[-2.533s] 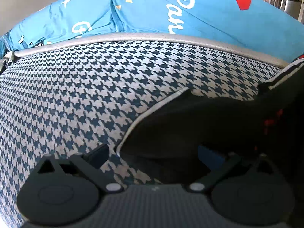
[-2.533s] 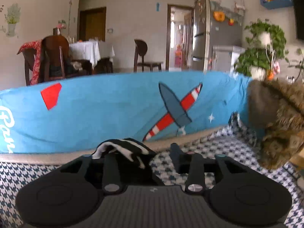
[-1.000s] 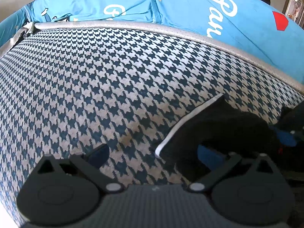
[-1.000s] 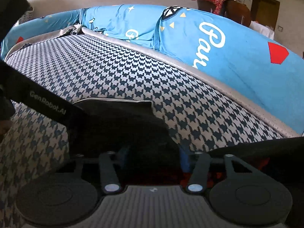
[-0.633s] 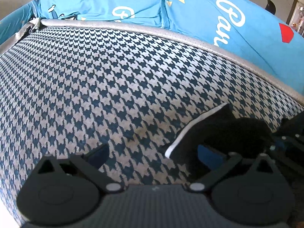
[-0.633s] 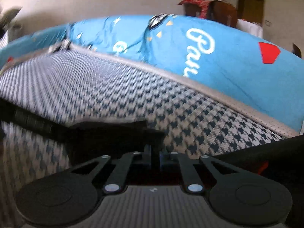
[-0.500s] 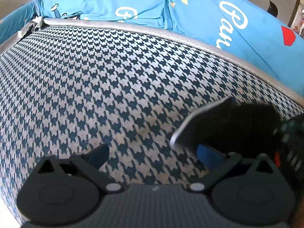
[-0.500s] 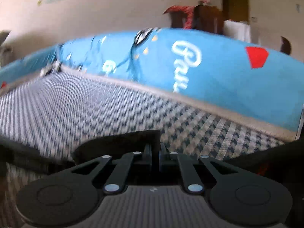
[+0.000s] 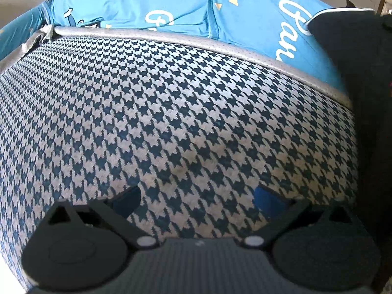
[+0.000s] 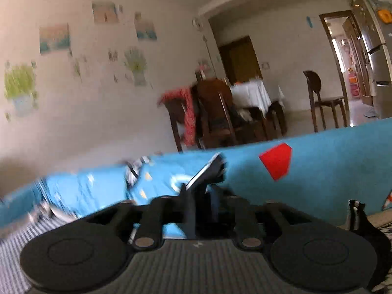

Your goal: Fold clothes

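A black garment with white trim point(image 9: 352, 56) hangs lifted along the right edge of the left wrist view, above the houndstooth sofa seat point(image 9: 171, 112). My left gripper point(image 9: 196, 198) is open low over the seat, with nothing between its blue pads. In the right wrist view my right gripper point(image 10: 199, 196) is shut on a corner of the black garment point(image 10: 210, 169), which sticks up past the fingertips. More of the dark cloth point(image 10: 367, 227) droops at the lower right.
Blue printed cushions point(image 9: 171, 7) line the back of the sofa behind a grey piped edge point(image 9: 220, 44). Behind the sofa stand a dining table with a white cloth point(image 10: 250, 95), wooden chairs point(image 10: 321, 98) and a doorway point(image 10: 343, 56).
My right gripper closed on the black garment's corner and raised it off the seat, and its view swung up to the room. The seat under my left gripper is now bare.
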`<state>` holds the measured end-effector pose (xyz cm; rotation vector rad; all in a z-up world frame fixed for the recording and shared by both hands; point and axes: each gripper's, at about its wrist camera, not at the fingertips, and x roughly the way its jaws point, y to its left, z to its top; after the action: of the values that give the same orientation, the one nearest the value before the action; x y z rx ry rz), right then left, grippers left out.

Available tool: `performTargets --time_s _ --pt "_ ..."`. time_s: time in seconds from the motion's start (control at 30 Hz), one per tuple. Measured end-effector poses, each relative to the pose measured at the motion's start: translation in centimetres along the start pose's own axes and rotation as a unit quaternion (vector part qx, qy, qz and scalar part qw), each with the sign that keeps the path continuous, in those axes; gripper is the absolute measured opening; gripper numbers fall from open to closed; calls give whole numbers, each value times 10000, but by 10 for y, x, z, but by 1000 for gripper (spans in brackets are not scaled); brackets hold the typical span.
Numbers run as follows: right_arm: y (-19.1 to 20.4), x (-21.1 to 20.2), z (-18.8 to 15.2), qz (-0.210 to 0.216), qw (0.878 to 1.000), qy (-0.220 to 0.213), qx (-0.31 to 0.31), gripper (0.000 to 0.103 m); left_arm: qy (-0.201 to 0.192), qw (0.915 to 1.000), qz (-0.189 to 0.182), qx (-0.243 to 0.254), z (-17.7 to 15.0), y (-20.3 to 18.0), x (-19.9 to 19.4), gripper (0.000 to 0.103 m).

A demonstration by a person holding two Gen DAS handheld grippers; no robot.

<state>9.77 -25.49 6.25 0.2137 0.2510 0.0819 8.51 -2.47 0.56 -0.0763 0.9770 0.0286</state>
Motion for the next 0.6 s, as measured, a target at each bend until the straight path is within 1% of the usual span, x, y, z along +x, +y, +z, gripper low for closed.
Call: performTargets --time_s 0.03,0.27,0.6 --pt "-2 2 -1 -104 9999 71 -64 39 -9 10000 6 38 0 -2 0 103" --pt "-28 -10 1 -393 9987 323 40 39 -5 9999 -44 97 -1 -7 1 103" --pt "-45 -40 -27 -693 9930 953 63 40 41 9995 -191 231 -4 -13 -2 103"
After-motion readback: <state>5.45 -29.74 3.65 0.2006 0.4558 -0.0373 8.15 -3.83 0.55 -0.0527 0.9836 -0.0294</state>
